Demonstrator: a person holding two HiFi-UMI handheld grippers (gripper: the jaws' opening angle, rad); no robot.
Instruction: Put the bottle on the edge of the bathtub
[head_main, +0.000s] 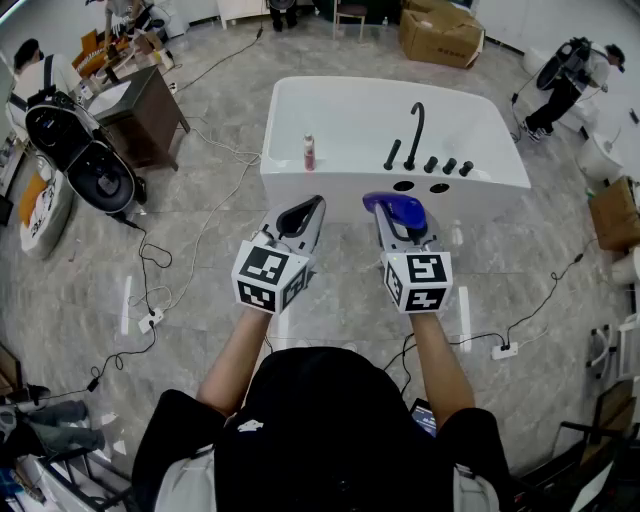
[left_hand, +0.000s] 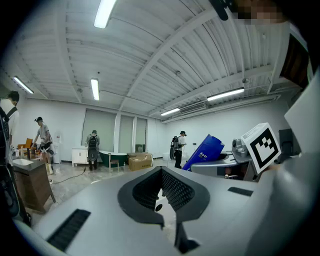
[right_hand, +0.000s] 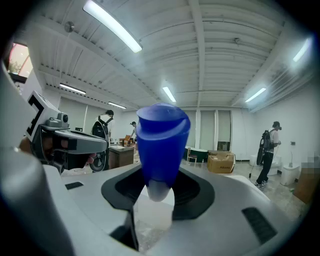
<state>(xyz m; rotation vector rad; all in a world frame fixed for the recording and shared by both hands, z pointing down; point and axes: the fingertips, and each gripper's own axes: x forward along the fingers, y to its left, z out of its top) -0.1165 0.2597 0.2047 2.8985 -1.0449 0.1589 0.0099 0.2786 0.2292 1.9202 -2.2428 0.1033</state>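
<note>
A white bathtub (head_main: 300, 182) stands ahead of me, with a small pink bottle (head_main: 309, 152) upright on its near left edge. My right gripper (head_main: 400, 226) is shut on a blue bottle (head_main: 398, 208), held in the air short of the tub's near rim. In the right gripper view the blue bottle (right_hand: 161, 142) sticks out from between the jaws of the right gripper (right_hand: 159, 175). My left gripper (head_main: 310, 207) hovers beside it with nothing in it, its jaw tips together. The left gripper view shows the left gripper (left_hand: 161, 172) empty and the blue bottle (left_hand: 205, 150) off to the right.
A black faucet (head_main: 415, 130) and several black knobs (head_main: 448, 165) sit on the tub's right deck. A dark cabinet (head_main: 150, 110) stands at the left, a cardboard box (head_main: 441, 35) behind the tub. Cables and power strips (head_main: 150, 320) lie on the floor. A person (head_main: 570, 80) stands at the far right.
</note>
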